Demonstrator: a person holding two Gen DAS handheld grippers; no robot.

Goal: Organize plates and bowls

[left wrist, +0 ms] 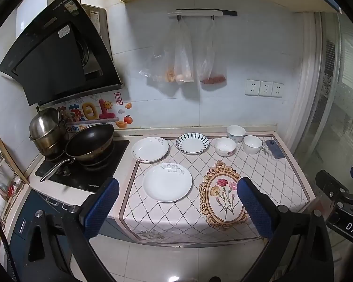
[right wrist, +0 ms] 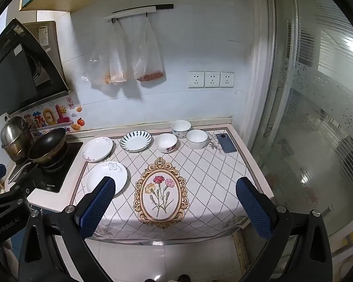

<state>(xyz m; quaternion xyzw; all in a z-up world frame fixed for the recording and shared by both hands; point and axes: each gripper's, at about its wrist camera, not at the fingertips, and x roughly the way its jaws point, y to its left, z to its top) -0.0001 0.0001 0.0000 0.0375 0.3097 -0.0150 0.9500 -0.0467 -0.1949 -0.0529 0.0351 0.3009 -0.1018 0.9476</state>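
Three plates lie on the counter's patterned cloth (left wrist: 270, 178): a plain white plate (left wrist: 167, 182) (right wrist: 103, 176) nearest me, a white floral plate (left wrist: 150, 149) (right wrist: 97, 149) behind it, and a striped-rim plate (left wrist: 192, 143) (right wrist: 135, 140). To their right stand three bowls: a floral bowl (left wrist: 225, 146) (right wrist: 167, 142), a dotted bowl (left wrist: 236, 133) (right wrist: 181, 128), and a white bowl (left wrist: 252, 144) (right wrist: 197, 139). My left gripper (left wrist: 177, 183) hangs open before the counter's front edge, holding nothing. My right gripper (right wrist: 175, 183) is open too, short of the cloth.
A black wok (left wrist: 90, 142) and steel pots (left wrist: 47, 129) sit on the hob (left wrist: 106, 176) at the left. A dark phone (left wrist: 274, 149) (right wrist: 226, 143) lies at the cloth's back right. Plastic bags (left wrist: 183, 58) hang on the wall. A glass door (right wrist: 317, 117) stands to the right.
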